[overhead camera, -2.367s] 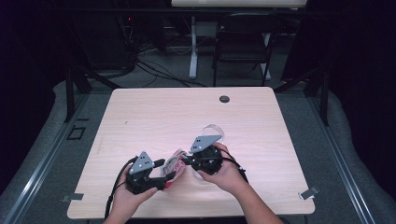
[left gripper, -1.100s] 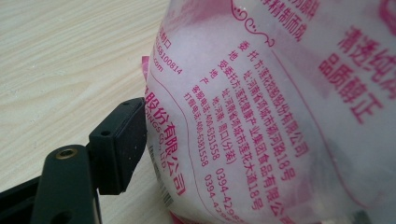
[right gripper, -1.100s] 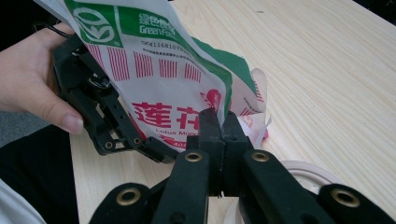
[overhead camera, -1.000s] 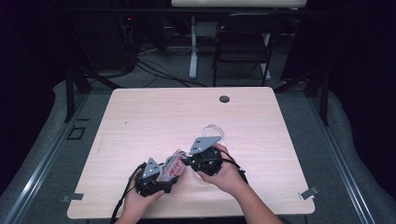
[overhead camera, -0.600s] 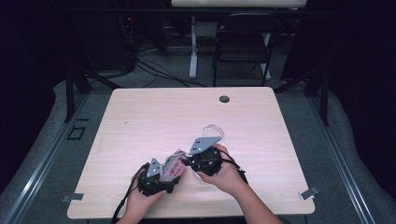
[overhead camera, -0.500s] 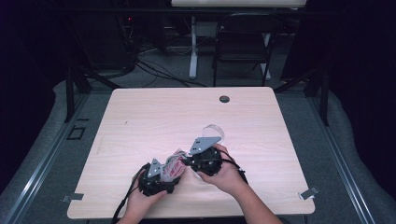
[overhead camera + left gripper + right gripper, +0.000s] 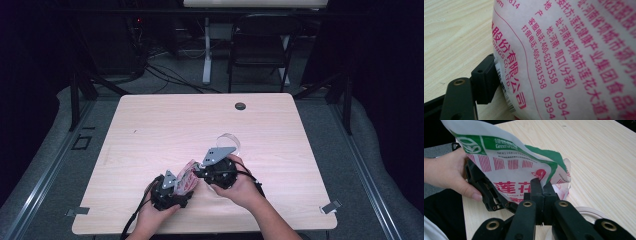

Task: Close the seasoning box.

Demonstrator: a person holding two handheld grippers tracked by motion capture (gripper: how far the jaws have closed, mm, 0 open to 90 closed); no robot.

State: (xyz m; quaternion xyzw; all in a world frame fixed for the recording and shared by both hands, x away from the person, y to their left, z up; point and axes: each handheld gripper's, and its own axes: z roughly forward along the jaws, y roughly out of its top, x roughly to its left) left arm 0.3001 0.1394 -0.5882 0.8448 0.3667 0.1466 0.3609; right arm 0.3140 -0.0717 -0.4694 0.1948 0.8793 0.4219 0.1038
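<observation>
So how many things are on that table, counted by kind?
Printed packet: 1
Clear round dish: 1
Hand-held grippers, left gripper and right gripper: 2
Small dark round fitting in the tabletop: 1
Total: 5

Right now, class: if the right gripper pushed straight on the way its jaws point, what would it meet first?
The packet already pinched in the right gripper; behind it, probably the left gripper and the hand, though depth is unclear.
</observation>
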